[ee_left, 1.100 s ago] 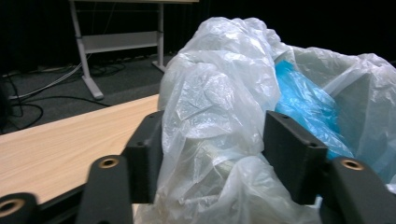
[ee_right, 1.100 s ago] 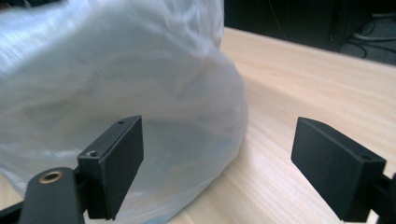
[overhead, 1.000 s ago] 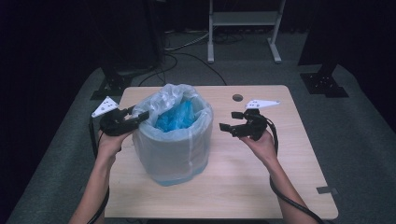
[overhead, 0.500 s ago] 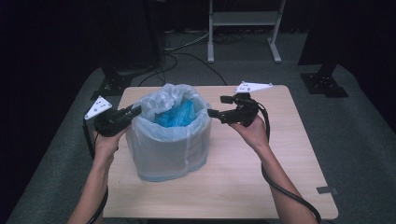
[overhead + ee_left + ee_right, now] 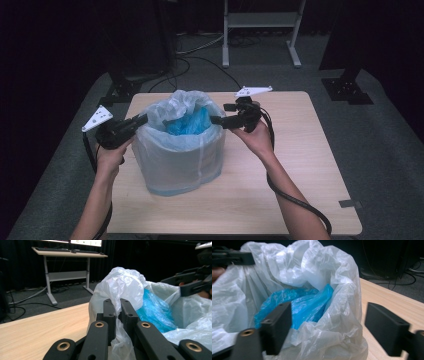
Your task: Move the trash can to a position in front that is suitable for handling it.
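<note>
Left hand (image 5: 111,154): comes in from the near edge and holds the left gripper (image 5: 141,120) at the near-left rim of the bin.
Left gripper: its jaws have just been closing and are now pinched on a fold of the thin, translucent white plastic liner bag (image 5: 125,282); in the left gripper view the film rises from between the two black jaws.
Right hand (image 5: 258,138): holds the right gripper (image 5: 214,120) at the right rim of the bin.
Right gripper: its jaws have just been closing a little but stand wide apart, one inside the bag's mouth and one outside, with the crumpled rim of the liner (image 5: 332,322) between them; the pads do not press on it.
Bin: a round pale bin (image 5: 182,162) wrapped by the white liner, standing left of the middle of the light wooden table (image 5: 300,175).
Inside: a crumpled blue plastic bag (image 5: 190,122) lies in the liner's mouth.
Beyond: a white metal desk frame (image 5: 260,20) on dark carpet.
</note>
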The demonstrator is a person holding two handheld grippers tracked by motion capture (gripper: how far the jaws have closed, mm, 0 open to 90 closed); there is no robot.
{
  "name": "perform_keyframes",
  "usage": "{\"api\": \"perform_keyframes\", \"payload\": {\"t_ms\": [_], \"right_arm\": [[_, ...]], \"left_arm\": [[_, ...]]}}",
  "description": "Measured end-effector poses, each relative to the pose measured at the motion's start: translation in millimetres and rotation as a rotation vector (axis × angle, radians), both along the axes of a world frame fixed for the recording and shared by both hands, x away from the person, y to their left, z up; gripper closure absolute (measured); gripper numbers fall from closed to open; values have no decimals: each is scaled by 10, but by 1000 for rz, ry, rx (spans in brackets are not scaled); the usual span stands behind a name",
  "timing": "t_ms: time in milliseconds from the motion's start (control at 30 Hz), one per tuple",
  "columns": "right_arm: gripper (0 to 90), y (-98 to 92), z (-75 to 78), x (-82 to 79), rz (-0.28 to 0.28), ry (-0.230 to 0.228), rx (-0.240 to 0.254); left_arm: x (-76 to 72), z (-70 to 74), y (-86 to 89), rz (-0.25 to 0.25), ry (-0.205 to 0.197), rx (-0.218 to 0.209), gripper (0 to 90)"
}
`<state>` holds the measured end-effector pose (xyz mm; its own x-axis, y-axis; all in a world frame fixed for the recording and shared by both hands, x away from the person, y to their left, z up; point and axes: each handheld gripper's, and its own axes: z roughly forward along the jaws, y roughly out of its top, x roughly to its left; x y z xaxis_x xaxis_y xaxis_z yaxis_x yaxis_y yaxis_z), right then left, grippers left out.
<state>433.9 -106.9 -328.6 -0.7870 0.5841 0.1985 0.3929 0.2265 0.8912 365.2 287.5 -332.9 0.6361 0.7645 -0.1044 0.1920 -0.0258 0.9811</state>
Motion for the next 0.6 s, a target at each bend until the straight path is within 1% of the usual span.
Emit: {"api": "perform_keyframes", "payload": {"t_ms": [33,67,100,133,167,233,300,500,600], "right_arm": [[273,11,-8,6,-4,3,-3],[273,11,-8,6,-4,3,-3],[351,20,-16,12,-10,1,-7],[376,24,-17,12,-16,-4,-10],[419,28,-17,11,-23,-6,-14],[467,33,-14,10,-27,-13,-13],[543,42,-1,1,-37,-26,-16],[695,89,60,-31,-90,-70,-57],[794,91,98,-38,-114,-94,-68]], "left_arm": [[-1,6,2,-4,2,-6,852],[-1,6,2,-4,2,-6,852],[-1,11,3,-8,2,-11,852],[0,17,5,-15,0,-15,852],[-2,25,6,-24,-1,-23,852],[-3,46,-1,-29,-6,-26,855],[0,64,-8,-28,-7,-28,858],[9,118,-33,-36,-12,-32,863],[13,156,-54,-43,-14,-29,864]]}}
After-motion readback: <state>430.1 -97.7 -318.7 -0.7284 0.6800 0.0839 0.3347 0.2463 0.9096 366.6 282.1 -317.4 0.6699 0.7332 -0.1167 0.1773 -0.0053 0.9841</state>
